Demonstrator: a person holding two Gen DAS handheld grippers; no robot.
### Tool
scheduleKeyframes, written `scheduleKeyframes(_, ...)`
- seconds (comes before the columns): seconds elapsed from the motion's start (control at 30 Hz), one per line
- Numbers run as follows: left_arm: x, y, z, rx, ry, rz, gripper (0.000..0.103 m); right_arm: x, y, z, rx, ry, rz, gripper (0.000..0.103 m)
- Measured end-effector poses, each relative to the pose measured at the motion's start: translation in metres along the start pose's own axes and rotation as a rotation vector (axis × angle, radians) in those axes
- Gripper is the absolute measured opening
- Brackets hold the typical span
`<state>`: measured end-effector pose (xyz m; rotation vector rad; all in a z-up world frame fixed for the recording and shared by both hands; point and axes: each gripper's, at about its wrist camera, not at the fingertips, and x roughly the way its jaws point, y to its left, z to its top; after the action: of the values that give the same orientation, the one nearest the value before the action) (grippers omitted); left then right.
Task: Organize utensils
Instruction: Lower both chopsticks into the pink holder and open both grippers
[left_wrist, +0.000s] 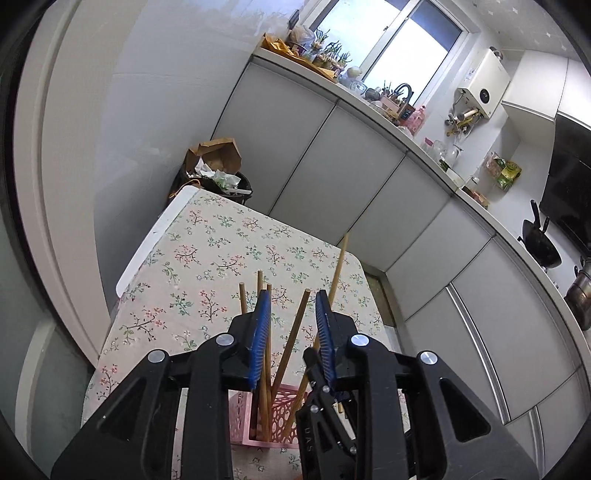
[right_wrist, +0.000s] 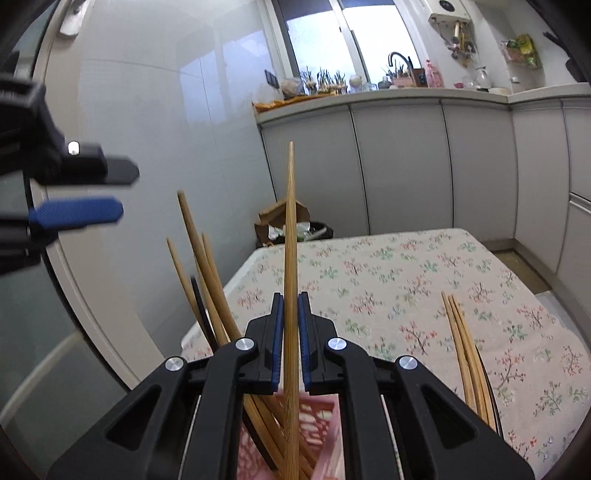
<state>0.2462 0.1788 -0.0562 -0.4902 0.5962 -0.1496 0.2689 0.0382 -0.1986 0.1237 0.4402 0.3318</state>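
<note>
We are lowering the chopstick (right_wrist: 290, 258), clenched upright in the right gripper (right_wrist: 290, 306), into the pink basket (right_wrist: 317, 417) at six o'clock, steering it straight between the chopsticks already standing there, while the left gripper (left_wrist: 291, 317) hangs released.

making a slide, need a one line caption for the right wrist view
Right gripper clamps an upright bamboo chopstick above the pink holder, loose chopsticks waiting on the floral tablecloth.
</note>
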Motion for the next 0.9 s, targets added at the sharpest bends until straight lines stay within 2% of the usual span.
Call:
scheduleKeyframes(0.13, -0.003, -0.002, 0.002, 0.005, -0.010, -0.010, 0.024, -0.009, -0.007, 0.002, -0.008, 0.024, 0.042, 0.008)
scheduleKeyframes(0.43, -0.007, -0.003, 0.003, 0.001, -0.015, -0.027, 0.024, -0.028, -0.018, 0.010, 0.018, 0.037, 0.079, 0.008)
scheduleKeyframes(0.57, -0.007, -0.003, 0.002, 0.002, -0.012, -0.024, 0.024, -0.032, -0.012, 0.006, -0.017, 0.038, 0.086, 0.008)
scheduleKeyframes(0.9, -0.006, -0.005, 0.002, 0.000, -0.007, -0.031, 0.024, -0.031, -0.015, 0.003, -0.005, 0.047, 0.094, 0.008)
